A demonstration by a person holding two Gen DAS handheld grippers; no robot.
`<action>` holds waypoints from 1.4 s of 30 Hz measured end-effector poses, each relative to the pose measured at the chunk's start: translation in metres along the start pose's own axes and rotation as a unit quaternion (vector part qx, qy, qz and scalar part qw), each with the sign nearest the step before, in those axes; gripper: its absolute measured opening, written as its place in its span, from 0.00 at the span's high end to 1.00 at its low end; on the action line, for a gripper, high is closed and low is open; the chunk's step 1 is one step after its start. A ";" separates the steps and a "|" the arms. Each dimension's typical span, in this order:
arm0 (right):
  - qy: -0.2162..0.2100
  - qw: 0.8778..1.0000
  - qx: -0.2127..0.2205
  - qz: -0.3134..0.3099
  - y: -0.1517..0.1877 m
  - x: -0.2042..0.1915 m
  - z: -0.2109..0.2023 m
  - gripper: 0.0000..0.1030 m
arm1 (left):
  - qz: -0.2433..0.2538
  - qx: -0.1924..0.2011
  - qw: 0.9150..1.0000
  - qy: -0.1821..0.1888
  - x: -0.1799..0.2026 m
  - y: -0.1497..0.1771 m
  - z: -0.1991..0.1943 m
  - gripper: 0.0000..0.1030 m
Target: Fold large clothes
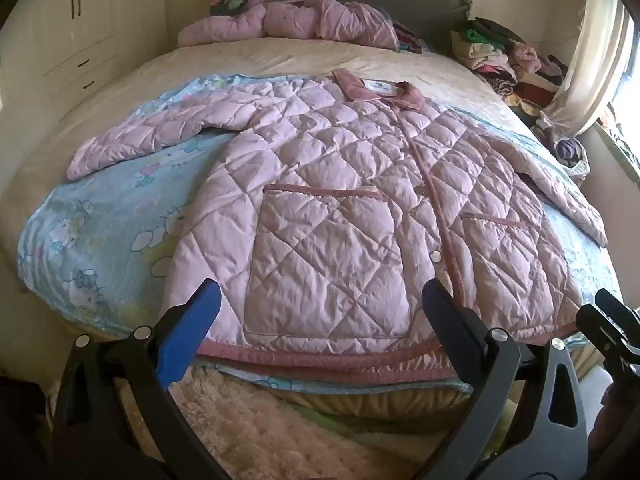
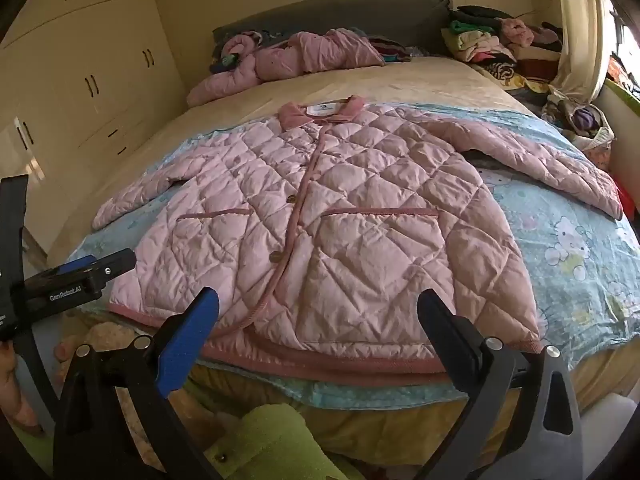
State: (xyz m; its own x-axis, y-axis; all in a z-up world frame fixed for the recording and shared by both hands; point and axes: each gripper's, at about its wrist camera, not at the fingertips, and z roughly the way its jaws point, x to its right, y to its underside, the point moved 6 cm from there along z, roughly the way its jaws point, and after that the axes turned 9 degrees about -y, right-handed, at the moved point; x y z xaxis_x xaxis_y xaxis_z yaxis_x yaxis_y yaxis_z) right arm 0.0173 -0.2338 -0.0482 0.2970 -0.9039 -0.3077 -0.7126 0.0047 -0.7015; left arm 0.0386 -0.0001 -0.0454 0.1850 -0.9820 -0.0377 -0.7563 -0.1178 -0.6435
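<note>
Both tongs, my left gripper (image 1: pixel 320 304) and right gripper (image 2: pixel 318 310), hang spread and empty above the hem of the pink quilted jacket (image 1: pixel 340 184) lying flat on the bed (image 1: pixel 248 56); I judge pinching a sleeve cuff first folds cleanest.

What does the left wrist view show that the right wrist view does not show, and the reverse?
Only the left wrist view: the open left hand-held gripper from behind, and a fluffy cream rug under it.

Only the right wrist view: the open right hand-held gripper from behind, a green item below it, and two buttons on the jacket's front.

Both: the pink quilted jacket spread flat on the blue cartoon blanket, a second pink garment crumpled at the headboard, and the clothes pile.
</note>
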 end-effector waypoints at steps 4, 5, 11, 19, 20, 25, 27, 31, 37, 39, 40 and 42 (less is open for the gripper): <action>0.000 1.000 0.010 -0.002 0.002 0.000 -0.005 0.04 | 0.002 -0.003 1.000 0.000 0.000 0.000 0.000 0.09; 0.000 1.000 0.009 -0.003 0.003 -0.001 -0.005 0.04 | 0.003 -0.003 1.000 0.000 0.000 0.000 0.000 0.09; 0.003 1.000 0.007 0.002 0.002 0.002 -0.003 0.04 | 0.002 0.002 1.000 0.000 0.000 0.000 -0.001 0.09; 0.009 1.000 0.009 -0.006 0.003 -0.003 -0.003 0.04 | 0.002 0.001 1.000 -0.001 0.001 0.000 0.000 0.09; 0.010 1.000 0.009 -0.007 0.002 -0.003 -0.003 0.04 | 0.002 0.001 1.000 0.000 0.001 0.000 0.000 0.09; 0.013 1.000 0.010 -0.008 0.002 -0.004 -0.003 0.04 | 0.001 0.002 1.000 0.000 0.001 0.000 0.000 0.09; 0.012 1.000 0.009 -0.009 0.002 -0.004 -0.002 0.04 | 0.001 0.002 1.000 0.000 0.001 0.000 0.000 0.09; 0.012 1.000 0.010 -0.008 0.003 -0.003 -0.003 0.04 | 0.002 0.001 1.000 0.000 0.001 0.001 0.000 0.09; 0.011 1.000 0.010 -0.009 0.003 -0.004 -0.003 0.04 | 0.002 0.003 1.000 0.001 0.004 -0.001 -0.005 0.09; 0.011 1.000 0.009 -0.009 0.003 -0.004 -0.003 0.04 | 0.001 0.001 1.000 0.000 0.004 -0.002 -0.005 0.09; 0.011 1.000 0.010 -0.008 0.003 -0.004 -0.003 0.04 | 0.002 0.002 1.000 0.001 0.004 -0.001 -0.005 0.09; 0.011 1.000 0.010 -0.008 0.003 -0.004 -0.002 0.04 | 0.001 0.003 1.000 -0.001 0.004 -0.002 -0.005 0.09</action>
State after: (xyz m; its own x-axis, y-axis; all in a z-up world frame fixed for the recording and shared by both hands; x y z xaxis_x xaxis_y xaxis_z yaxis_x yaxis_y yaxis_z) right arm 0.0128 -0.2313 -0.0472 0.2941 -0.9132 -0.2821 -0.6953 -0.0019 -0.7187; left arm 0.0375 -0.0045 -0.0409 0.1849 -0.9819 -0.0416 -0.7535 -0.1145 -0.6474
